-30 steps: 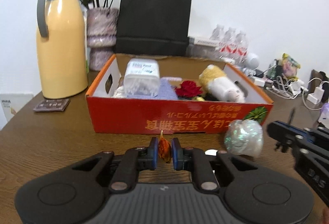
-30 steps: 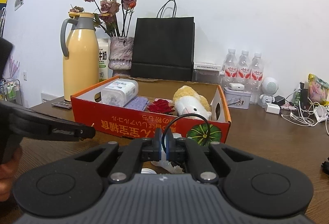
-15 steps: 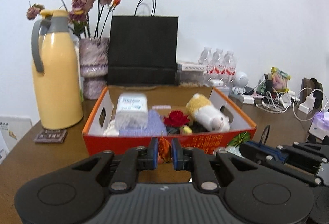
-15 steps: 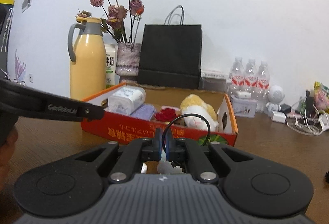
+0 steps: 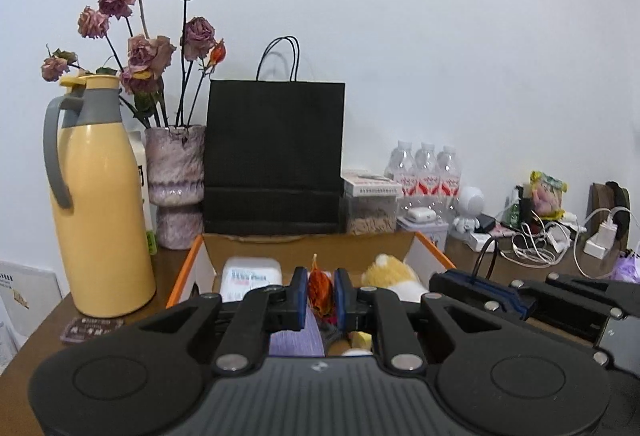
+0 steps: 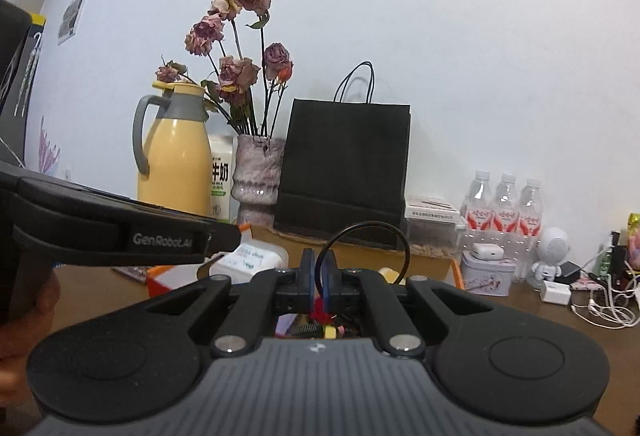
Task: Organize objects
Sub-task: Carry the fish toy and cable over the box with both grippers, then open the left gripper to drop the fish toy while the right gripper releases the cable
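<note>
My left gripper (image 5: 321,274) is shut on a small orange dried flower (image 5: 320,294), held above the near side of the orange cardboard box (image 5: 187,270). Inside the box lie a white plastic container (image 5: 250,276), a purple cloth (image 5: 296,342) and a yellow-white plush toy (image 5: 394,274). My right gripper (image 6: 319,268) is shut on a thin black loop (image 6: 362,226) that arches up from its pads; whatever hangs below is hidden. It also shows at the right of the left wrist view, right gripper (image 5: 448,282), close beside the left one. The box (image 6: 160,276) lies just under both.
Behind the box stand a yellow thermos jug (image 5: 100,203), a vase of dried roses (image 5: 174,171) and a black paper bag (image 5: 274,159). To the right are water bottles (image 5: 426,171), a white robot figure (image 5: 470,205), a tin (image 6: 486,272) and tangled chargers and cables (image 5: 560,236).
Both grippers have risen and come forward over the box, each still holding its thing. The shimmery ball seen below the right gripper has dropped out of view.
</note>
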A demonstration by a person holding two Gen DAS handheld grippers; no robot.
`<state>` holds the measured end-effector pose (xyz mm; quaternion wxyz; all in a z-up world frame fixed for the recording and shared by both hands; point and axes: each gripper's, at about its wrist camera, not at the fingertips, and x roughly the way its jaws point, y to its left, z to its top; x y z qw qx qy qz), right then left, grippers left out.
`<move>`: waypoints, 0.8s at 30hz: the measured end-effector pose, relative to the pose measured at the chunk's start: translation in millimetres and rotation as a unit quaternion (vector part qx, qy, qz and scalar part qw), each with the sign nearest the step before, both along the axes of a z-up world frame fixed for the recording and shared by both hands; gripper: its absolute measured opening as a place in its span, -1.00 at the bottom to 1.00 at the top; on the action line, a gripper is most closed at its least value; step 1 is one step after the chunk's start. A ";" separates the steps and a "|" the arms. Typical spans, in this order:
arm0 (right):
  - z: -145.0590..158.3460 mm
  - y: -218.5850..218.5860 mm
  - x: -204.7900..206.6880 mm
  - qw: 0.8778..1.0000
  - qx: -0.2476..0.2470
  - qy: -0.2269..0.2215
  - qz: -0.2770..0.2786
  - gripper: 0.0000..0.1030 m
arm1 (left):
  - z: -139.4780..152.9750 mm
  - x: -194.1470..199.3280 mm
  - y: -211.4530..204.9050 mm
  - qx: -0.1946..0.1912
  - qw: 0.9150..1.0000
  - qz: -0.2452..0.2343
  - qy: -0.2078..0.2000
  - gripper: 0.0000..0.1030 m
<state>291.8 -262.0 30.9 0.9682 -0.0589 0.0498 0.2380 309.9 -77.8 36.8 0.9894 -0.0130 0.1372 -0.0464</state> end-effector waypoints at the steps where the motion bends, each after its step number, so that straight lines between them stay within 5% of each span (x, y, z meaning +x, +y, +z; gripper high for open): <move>1: -0.5 1.6 4.4 1.000 0.002 0.002 0.002 -0.92 | 0.1 3.3 1.1 -0.001 1.000 0.001 -0.002 -0.76; 24: -10.4 33.0 107.6 0.998 -0.022 0.038 0.037 -0.91 | -11.0 107.3 12.1 0.012 1.000 -0.012 0.002 -0.76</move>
